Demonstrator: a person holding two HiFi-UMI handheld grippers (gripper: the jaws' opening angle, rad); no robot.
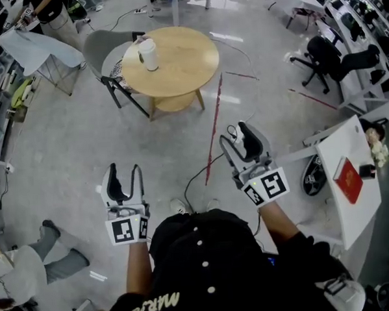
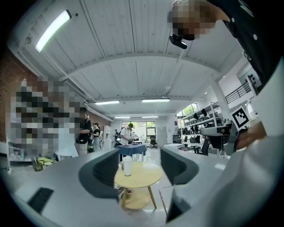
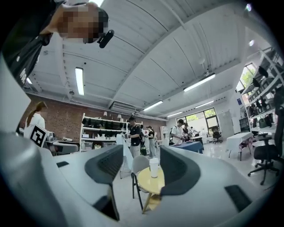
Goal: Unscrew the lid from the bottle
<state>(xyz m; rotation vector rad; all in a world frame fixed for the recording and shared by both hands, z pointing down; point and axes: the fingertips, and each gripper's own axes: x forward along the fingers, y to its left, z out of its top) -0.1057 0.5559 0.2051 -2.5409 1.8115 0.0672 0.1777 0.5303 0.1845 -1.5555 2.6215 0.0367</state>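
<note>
Nearest: the operator's black cap [image 1: 206, 248], directly below the head camera, with both arms stretched forward from it.
Left tongs [image 1: 124, 169]: held level, jaws part-way apart, nothing between the pads. The bottle shows far off through the gap.
Right tongs [image 1: 237, 133]: also level, jaws moderately apart and empty, and likewise sighted on the bottle.
Bottle [image 1: 149, 54]: white and upright on the round wooden bench [image 1: 183, 71], toward its left edge in the head view. It is well apart from both tongs, with bare floor between.
Lid [image 1: 146, 45]: appears to be on the bottle. It is too small to make out any thread or seam.
Surroundings: a grey chair [image 1: 101, 52] sits against the bench on the left. A red line [image 1: 214, 128] and a dark cable [image 1: 194, 177] run across the floor between operator and bench.
Step in hand: approach only, by my reading. There is no contact and unscrewing has not begun.
Next move calls for: closing the gap to the bench. One pair of tongs then clamps the bottle body so it cannot turn, and the other seats squarely round the lid. The present openings look adequate for the lid, though the body may want wider; this is judgement only.
</note>
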